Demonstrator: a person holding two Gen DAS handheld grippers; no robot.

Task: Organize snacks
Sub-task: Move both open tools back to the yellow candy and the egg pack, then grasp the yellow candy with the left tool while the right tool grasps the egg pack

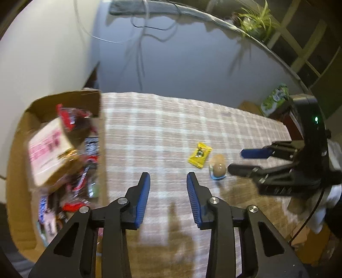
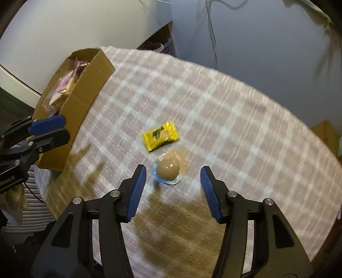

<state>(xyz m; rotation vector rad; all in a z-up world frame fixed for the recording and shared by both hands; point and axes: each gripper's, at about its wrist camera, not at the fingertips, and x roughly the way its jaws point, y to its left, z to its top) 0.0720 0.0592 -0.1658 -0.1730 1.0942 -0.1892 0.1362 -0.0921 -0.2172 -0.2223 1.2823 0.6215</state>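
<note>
A cardboard box full of wrapped snacks stands at the table's left. Two snacks lie loose on the checked tablecloth: a yellow packet and, just beside it, a brown egg-shaped snack in clear wrap. My left gripper is open above bare cloth, right of the box, with nothing between its fingers. My right gripper is open over the egg-shaped snack, which sits between its fingers and nearer the left one, untouched. In the left wrist view the right gripper reaches in from the right.
The table's far edge meets a grey wall with hanging cables. A plant sits on a curved shelf at the top right. A green package lies beyond the table's right end. Striped fabric shows below the left edge.
</note>
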